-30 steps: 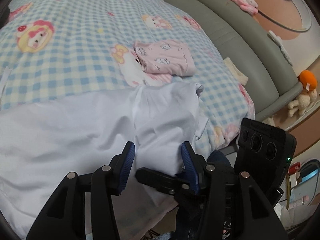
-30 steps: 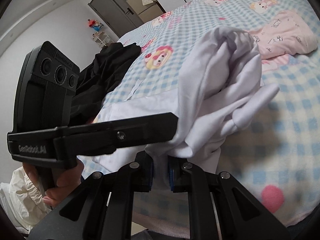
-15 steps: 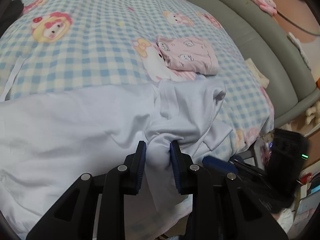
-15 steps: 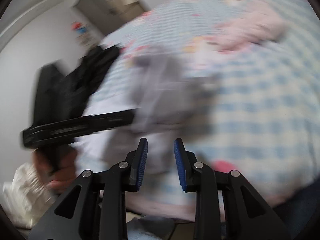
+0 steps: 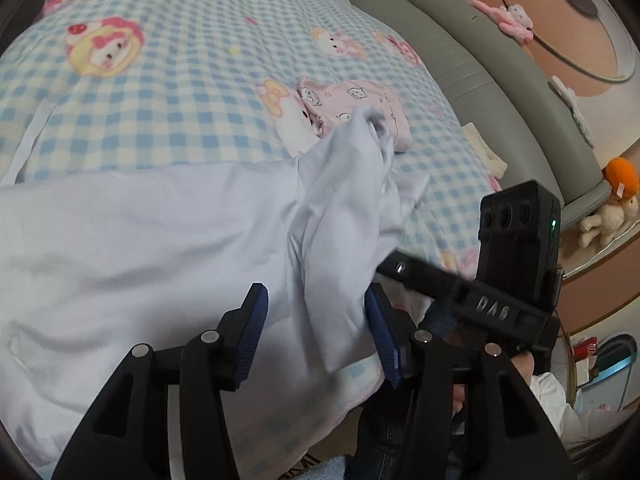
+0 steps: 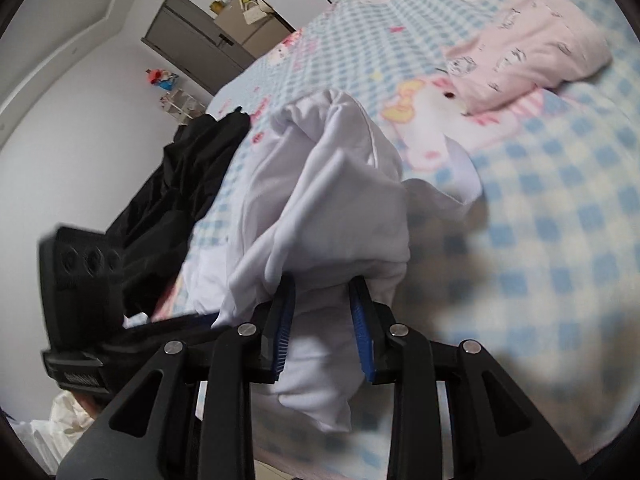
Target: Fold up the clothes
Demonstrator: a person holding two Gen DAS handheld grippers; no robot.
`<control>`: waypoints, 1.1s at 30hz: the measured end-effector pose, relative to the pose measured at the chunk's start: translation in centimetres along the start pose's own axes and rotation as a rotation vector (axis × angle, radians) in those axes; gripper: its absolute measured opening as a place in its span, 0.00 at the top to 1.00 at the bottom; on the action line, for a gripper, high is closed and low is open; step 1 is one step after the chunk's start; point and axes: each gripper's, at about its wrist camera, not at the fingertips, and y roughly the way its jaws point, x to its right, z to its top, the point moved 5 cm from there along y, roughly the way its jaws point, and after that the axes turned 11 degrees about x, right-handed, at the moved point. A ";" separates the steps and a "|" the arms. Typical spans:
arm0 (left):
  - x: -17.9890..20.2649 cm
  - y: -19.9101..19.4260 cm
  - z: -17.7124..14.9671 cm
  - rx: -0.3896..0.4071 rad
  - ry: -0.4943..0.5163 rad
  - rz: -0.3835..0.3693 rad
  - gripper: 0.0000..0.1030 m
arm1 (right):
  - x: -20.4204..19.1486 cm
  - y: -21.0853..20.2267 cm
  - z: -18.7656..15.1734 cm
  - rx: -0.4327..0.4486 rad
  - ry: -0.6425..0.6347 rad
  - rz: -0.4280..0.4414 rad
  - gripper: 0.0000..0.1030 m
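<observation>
The left gripper (image 5: pixel 314 332) is opening, its jaws apart with a fold of the white shirt (image 5: pixel 160 248) lying loose between them on the checked bedspread (image 5: pixel 180 92). The right gripper (image 6: pixel 322 328) stands part open, the shirt's bunched end (image 6: pixel 332 200) between its pads (image 6: pixel 360 328). Beyond both lies a folded pink garment (image 6: pixel 532 56).
</observation>
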 end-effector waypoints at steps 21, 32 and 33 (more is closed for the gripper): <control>-6.7 -9.6 1.7 0.219 -0.188 0.182 0.95 | -4.3 -0.9 0.2 -0.001 -0.064 -0.012 0.61; -9.6 -8.3 -0.2 0.162 -0.212 0.146 0.60 | -4.2 1.3 -2.2 -0.057 -0.078 -0.093 0.61; -9.3 -7.6 0.2 0.154 -0.193 0.148 0.55 | -3.9 1.0 -2.1 -0.046 -0.074 -0.105 0.60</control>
